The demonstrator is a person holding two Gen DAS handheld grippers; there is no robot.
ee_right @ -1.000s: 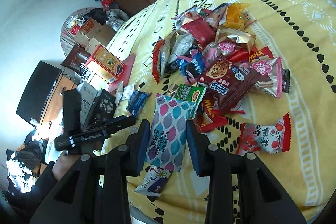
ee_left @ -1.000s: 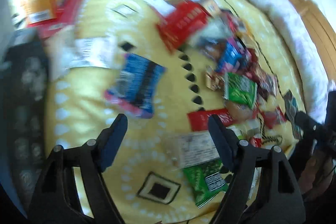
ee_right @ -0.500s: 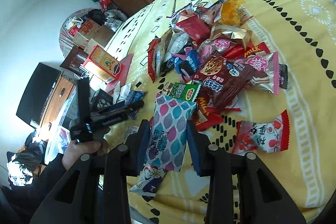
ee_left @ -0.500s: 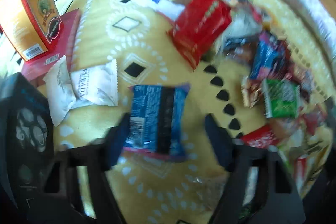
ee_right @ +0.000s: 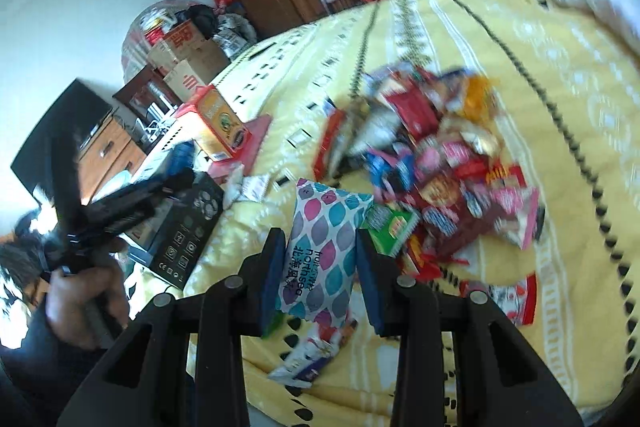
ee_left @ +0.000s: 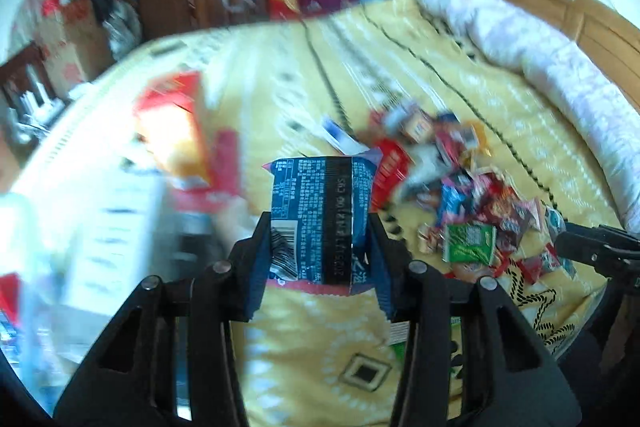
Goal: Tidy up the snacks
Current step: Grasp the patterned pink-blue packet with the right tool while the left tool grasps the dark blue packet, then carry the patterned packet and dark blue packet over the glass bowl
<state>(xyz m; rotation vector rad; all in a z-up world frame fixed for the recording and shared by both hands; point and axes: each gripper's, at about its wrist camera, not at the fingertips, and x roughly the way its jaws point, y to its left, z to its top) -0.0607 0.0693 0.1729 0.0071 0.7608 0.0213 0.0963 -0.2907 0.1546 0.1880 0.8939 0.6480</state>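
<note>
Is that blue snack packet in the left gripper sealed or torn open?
Cannot tell. The blue packet stands puffed between the left gripper's pads, no tear showing, but its lower end is hidden.

Blue packet; pink-teal-spotted pouch; yellow bedspread.

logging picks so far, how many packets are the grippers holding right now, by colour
blue packet: 1, in the left gripper, jaws closing on it
white packet with pink and teal spots: 1, in the right gripper
total: 2
</note>
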